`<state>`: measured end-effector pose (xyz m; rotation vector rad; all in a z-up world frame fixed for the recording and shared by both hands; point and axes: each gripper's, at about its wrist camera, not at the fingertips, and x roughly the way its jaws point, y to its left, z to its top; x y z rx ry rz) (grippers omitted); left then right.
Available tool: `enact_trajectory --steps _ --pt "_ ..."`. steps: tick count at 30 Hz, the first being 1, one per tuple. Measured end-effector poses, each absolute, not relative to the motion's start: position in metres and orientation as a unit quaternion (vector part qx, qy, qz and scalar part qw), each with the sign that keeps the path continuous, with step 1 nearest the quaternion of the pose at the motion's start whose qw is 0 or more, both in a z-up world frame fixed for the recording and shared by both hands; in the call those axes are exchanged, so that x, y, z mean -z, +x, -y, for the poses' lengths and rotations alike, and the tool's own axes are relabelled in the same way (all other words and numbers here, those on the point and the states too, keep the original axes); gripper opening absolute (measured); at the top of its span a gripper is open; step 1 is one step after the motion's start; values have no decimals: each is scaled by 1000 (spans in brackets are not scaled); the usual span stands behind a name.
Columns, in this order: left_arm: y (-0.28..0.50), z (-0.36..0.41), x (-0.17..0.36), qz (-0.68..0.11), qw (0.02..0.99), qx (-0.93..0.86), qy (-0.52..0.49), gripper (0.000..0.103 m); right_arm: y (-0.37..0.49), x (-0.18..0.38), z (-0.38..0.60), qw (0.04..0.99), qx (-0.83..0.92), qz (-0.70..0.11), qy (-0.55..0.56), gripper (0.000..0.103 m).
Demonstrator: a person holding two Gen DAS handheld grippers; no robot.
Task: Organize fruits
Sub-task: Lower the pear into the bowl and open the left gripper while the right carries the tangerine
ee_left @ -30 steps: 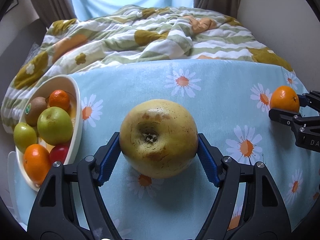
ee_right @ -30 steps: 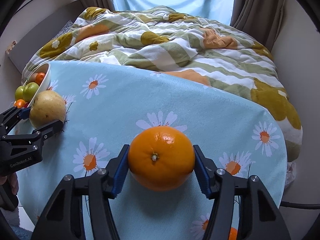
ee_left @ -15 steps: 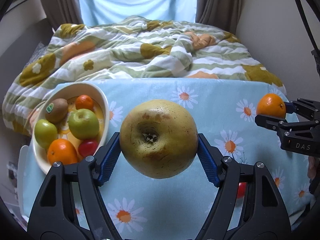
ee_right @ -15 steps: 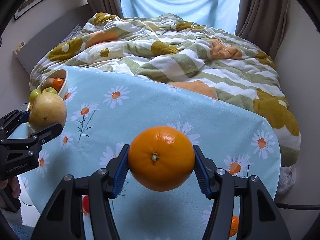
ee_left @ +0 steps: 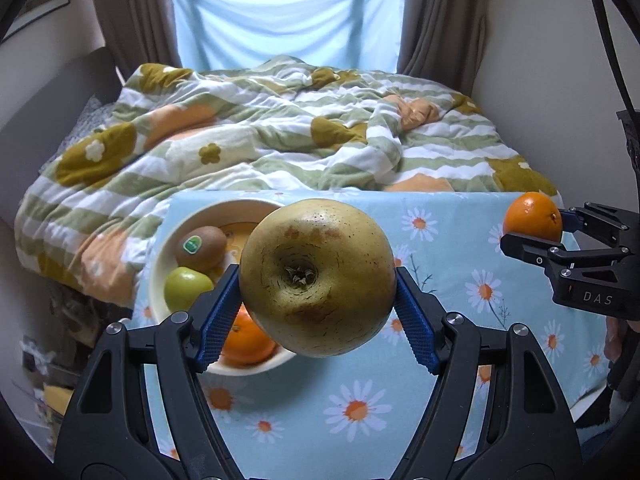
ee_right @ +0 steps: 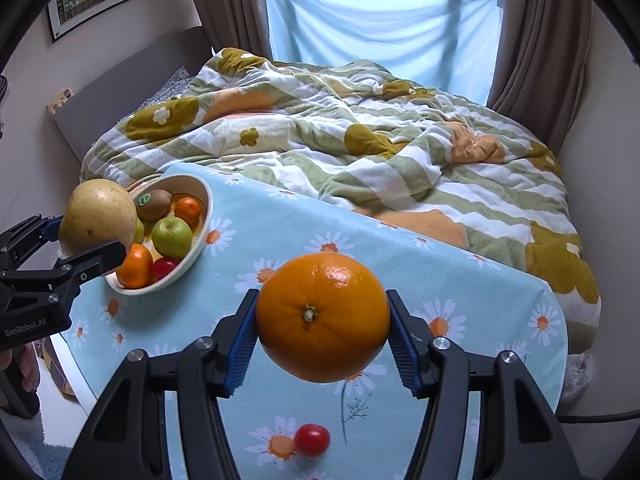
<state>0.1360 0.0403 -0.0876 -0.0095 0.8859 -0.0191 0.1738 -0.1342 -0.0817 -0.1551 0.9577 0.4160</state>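
Note:
My left gripper (ee_left: 318, 300) is shut on a large yellow-brown pear (ee_left: 318, 280), lifted above the daisy tablecloth and partly over the white fruit bowl (ee_left: 160, 268). The bowl holds a kiwi (ee_left: 200, 246), a green apple (ee_left: 186, 288) and an orange (ee_left: 248, 340). My right gripper (ee_right: 322, 336) is shut on an orange (ee_right: 322, 316), held above the table's middle. From the right wrist view, the pear (ee_right: 98, 216) hangs in the left gripper (ee_right: 86, 236) over the bowl's (ee_right: 202, 236) left rim. A small red tomato (ee_right: 312, 440) lies on the cloth under the right gripper.
The table (ee_right: 460, 292) with its light-blue daisy cloth stands against a bed (ee_right: 360, 140) with a striped flowered quilt. Curtains and a window are behind. A wall runs close on the right. A hand (ee_right: 24, 364) shows at the left edge.
Both grippers rose from the cloth with their fruits. The left one carried the pear toward and partly over the bowl; the orange hangs higher above the table.

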Motion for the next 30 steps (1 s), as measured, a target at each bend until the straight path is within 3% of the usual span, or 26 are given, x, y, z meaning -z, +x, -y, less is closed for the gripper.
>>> enact_trajectory --steps 14,30 --pt "169 -128 110 -450 890 71 33 80 171 81 45 872 -156 -463 -38 56" --pt "208 -134 161 -466 864 156 115 80 174 105 19 875 -68 -480 4 56"
